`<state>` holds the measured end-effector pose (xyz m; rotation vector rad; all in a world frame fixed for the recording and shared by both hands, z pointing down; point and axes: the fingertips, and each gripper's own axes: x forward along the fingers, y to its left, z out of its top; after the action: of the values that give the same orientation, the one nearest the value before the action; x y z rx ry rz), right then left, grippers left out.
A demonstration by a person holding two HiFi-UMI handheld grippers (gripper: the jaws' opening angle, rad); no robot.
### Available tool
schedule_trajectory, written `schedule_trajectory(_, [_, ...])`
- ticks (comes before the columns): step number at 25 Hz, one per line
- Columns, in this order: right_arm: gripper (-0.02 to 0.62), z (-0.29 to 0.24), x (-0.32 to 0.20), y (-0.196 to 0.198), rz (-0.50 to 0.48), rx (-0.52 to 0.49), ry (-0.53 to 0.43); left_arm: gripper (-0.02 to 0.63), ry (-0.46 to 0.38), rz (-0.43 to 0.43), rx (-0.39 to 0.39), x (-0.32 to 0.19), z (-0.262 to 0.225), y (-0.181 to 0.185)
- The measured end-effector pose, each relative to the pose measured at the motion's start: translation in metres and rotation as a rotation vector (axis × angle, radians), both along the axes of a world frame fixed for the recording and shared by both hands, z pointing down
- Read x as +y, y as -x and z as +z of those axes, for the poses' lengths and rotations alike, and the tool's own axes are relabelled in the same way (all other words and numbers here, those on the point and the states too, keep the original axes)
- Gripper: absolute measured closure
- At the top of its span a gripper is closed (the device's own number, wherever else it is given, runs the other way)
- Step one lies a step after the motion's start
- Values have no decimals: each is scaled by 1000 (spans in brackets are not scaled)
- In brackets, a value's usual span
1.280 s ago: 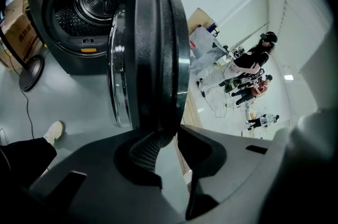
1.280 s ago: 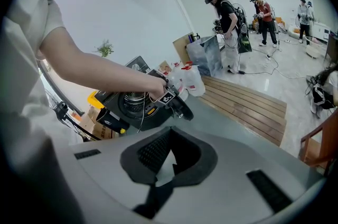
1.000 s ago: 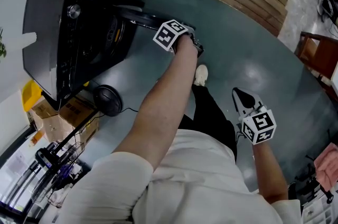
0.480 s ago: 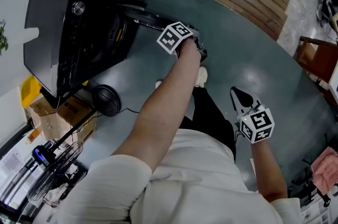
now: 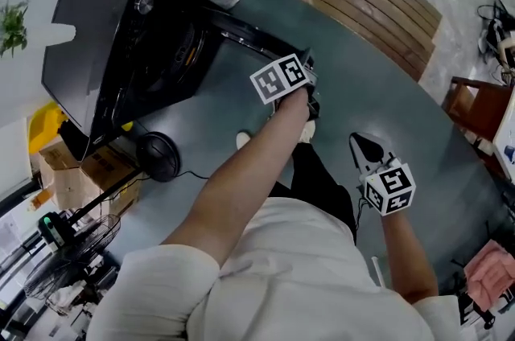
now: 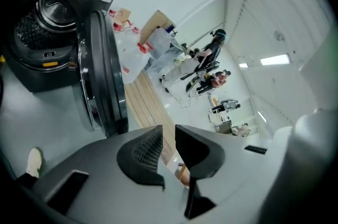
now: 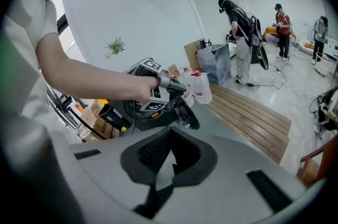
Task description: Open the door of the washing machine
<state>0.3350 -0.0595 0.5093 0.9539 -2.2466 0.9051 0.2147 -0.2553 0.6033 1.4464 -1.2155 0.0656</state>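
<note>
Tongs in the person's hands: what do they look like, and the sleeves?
The left tongs, closing empty, and right tongs are grey with black ribbed pads. Each carries a white cube with black square markers. The sleeves are short and white.

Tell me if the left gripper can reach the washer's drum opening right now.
Probably yes: the door stands swung open, the drum opening is uncovered, and the left gripper, jaws closing on nothing, hangs beside the door's edge.

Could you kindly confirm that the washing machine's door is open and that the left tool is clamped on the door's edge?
Not quite. The door of the washing machine is open, but the left tool is clamped on nothing. The left gripper view shows its jaws closing with only air between them, clear of the door.
</note>
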Motion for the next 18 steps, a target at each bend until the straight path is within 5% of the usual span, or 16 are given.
schedule_trajectory(12, [588, -40, -7, 51, -39, 2, -90, 589, -249, 347, -41, 54, -109, 25])
schedule_trajectory(18, [586, -68, -6, 89, -74, -1, -146, 589, -414, 578, 8, 105, -171, 42])
